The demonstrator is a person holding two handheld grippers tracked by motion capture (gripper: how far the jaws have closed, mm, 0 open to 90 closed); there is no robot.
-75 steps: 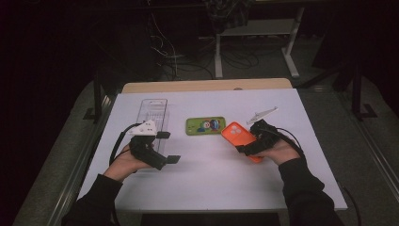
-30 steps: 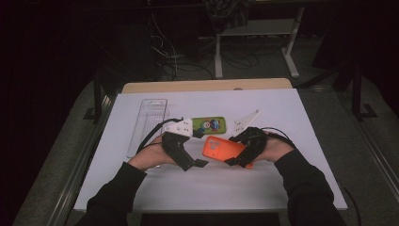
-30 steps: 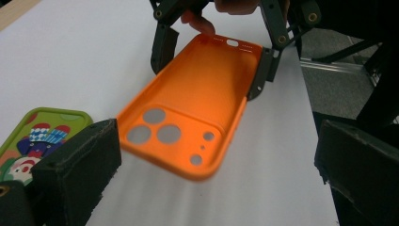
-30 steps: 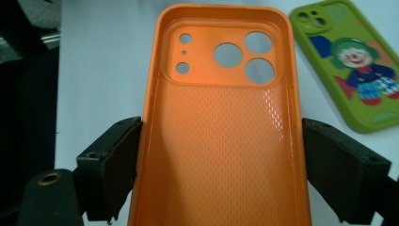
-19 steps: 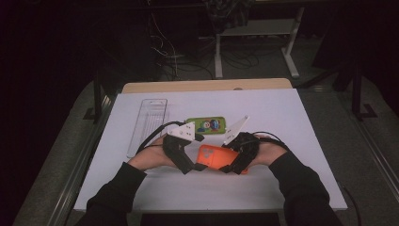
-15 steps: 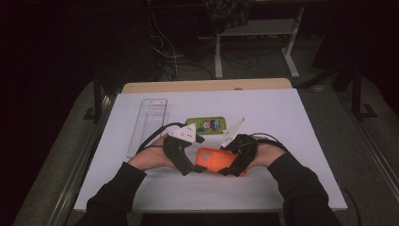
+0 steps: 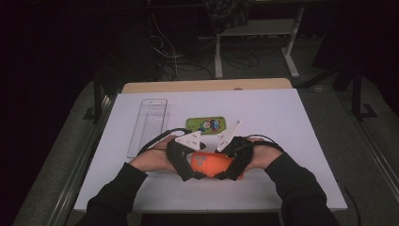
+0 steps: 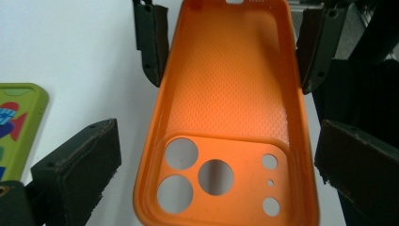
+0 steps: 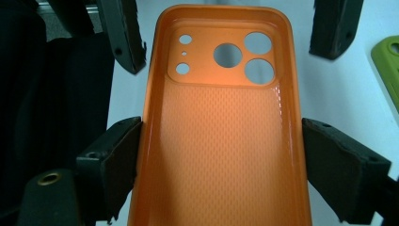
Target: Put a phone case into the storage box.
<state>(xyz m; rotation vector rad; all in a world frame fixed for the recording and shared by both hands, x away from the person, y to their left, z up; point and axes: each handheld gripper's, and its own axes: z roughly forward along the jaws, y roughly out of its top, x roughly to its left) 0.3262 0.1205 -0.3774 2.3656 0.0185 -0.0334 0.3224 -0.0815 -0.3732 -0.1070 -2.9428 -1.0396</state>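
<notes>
Surface: white table top [image 7: 291,122] under a dark room; a wooden edge shows along the far side.
Work item: orange phone case [image 7: 211,164], near-centre of the table, lifted between both tools, hollow side facing the gripper cameras.
Case detail: camera cut-outs sit at the end nearest the left gripper; textured inner floor is visible in both gripper views.
Right gripper [image 9: 221,165]: jaws wide and clamped on the orange phone case, one pad against each long side wall.
Left gripper [image 8: 214,165]: jaws open; the camera end of the case lies between them, with a clear gap on the left pad side and no visible press on the right.
Far jaws: in each gripper view the other tool's pads show at the far end of the case.
Hands: both forearms in dark sleeves enter from the near edge, close together.
Green phone case [image 7: 205,125]: flat on the table, just beyond the grippers.
Clear tray [image 7: 148,125]: far left of the hands, lying lengthwise, well apart from the orange case.
</notes>
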